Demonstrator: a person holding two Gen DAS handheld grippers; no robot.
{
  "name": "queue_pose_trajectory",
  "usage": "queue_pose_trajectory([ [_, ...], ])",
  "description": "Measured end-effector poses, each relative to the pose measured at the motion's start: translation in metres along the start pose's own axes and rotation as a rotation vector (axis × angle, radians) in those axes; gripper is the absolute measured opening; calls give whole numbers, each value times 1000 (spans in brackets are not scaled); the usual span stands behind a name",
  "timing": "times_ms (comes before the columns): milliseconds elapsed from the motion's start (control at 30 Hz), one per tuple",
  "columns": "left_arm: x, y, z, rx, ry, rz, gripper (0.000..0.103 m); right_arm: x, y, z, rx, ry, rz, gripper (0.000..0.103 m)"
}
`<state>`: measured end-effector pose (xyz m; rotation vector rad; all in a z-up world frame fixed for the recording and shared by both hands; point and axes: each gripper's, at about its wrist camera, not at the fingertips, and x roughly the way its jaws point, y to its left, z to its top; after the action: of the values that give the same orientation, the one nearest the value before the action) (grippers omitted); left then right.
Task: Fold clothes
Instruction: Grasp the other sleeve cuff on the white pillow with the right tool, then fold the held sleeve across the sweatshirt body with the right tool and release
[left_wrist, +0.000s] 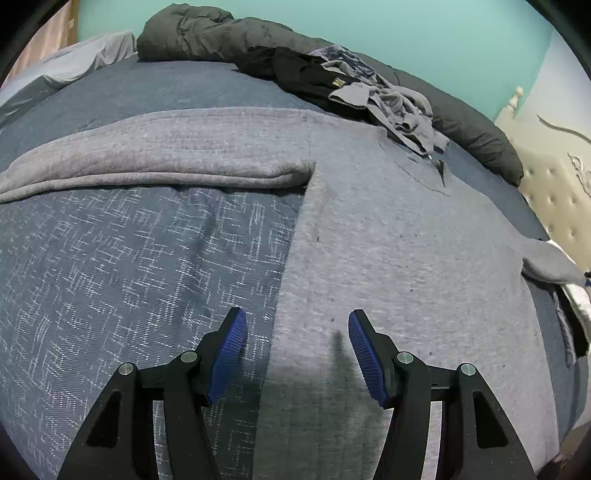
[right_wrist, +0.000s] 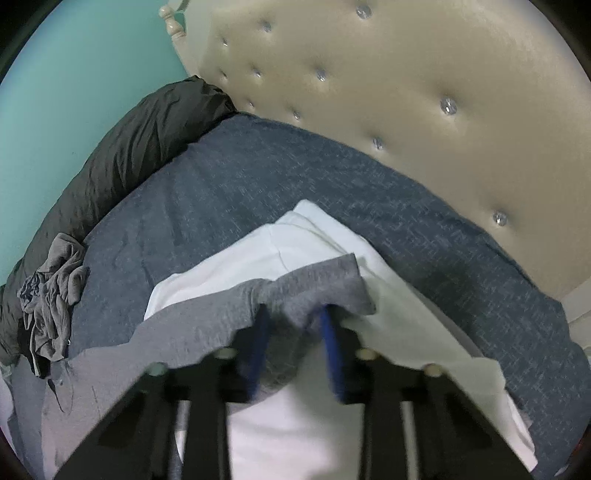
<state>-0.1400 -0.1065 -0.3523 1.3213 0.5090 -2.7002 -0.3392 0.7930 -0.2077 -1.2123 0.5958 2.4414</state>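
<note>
Left gripper (left_wrist: 297, 325) hovers spread — right gripper (right_wrist: 293, 317) under grey shirt (right_wrist: 314, 288).

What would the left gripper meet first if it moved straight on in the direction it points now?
Probably the grey shirt spread on the bed: the open left gripper points down at its side edge, just above the cloth. Depth is hard to judge.

A home bedroom: a bed with a blue cover (left_wrist: 129, 266), a tufted headboard (right_wrist: 388, 92), a dark duvet (left_wrist: 221, 33) and teal walls (left_wrist: 369, 22)
</note>
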Motion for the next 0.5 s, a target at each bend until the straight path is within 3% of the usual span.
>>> queue_pose_trajectory([
  [100,-2,2,-1,-4,1,-5,62,-3,9,-2,-44,-9,12,4],
  [500,-13,12,-1,-26,-17,-20,62,-60,63,0,-137,-148,147,3],
])
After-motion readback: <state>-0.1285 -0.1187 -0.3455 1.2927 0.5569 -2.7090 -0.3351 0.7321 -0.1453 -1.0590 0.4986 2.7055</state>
